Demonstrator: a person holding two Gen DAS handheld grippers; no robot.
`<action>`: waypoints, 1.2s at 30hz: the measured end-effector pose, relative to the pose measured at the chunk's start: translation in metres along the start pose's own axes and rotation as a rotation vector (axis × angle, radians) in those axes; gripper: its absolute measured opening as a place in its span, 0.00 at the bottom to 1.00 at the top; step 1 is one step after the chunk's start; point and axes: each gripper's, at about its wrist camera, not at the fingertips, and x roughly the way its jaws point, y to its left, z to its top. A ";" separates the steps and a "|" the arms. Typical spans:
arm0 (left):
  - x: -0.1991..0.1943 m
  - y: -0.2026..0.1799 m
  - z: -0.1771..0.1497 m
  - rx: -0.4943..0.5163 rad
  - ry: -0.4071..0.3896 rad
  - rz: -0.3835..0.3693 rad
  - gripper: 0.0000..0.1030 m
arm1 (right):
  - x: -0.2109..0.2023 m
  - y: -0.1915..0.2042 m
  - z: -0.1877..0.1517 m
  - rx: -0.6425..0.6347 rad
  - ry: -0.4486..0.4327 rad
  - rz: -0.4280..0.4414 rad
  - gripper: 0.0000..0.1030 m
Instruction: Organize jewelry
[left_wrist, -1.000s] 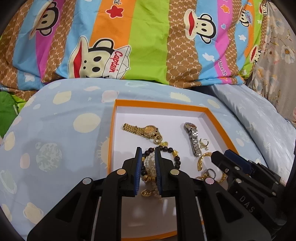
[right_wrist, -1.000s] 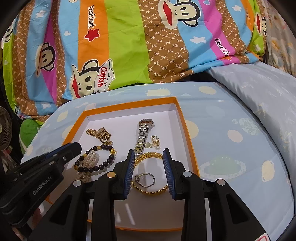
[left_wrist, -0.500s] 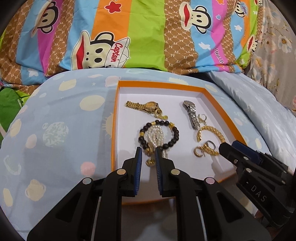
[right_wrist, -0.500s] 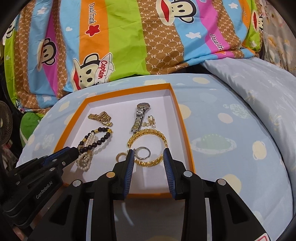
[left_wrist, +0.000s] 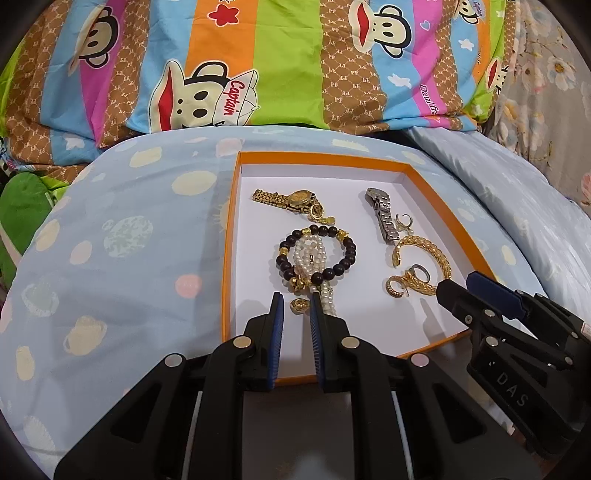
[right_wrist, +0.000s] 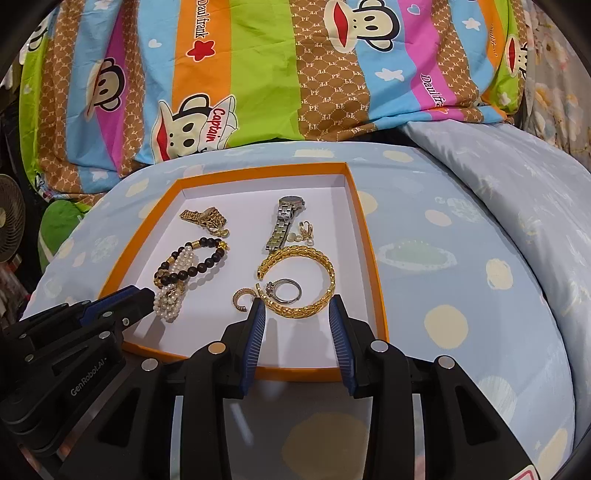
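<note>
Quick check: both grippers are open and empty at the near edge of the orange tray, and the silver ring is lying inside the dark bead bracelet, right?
Not quite. The silver ring lies inside the gold bangle, not the dark bead bracelet; the right wrist view shows it. The rest holds: left gripper and right gripper are open and empty at the near edge of the orange tray.

A box lid (left_wrist: 458, 236) rests on the bed (left_wrist: 129, 240), with a pillow (left_wrist: 288, 62) behind it. Inside, one watch (left_wrist: 291, 199) lies at the back left and another watch (left_wrist: 384, 216) at the back right. A beaded bracelet (left_wrist: 317, 254) lies before the first, a bangle (right_wrist: 299, 284) before the second, with a ring (right_wrist: 286, 290) inside the bangle.
</note>
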 end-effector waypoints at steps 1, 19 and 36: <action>-0.002 0.000 -0.002 0.000 0.000 0.000 0.14 | -0.002 0.001 -0.002 0.000 -0.001 0.001 0.35; -0.032 0.005 -0.025 -0.038 -0.055 0.012 0.22 | -0.042 -0.010 -0.029 0.073 -0.090 0.012 0.41; -0.059 -0.011 -0.045 0.012 -0.118 0.108 0.29 | -0.066 -0.011 -0.053 0.071 -0.098 -0.005 0.48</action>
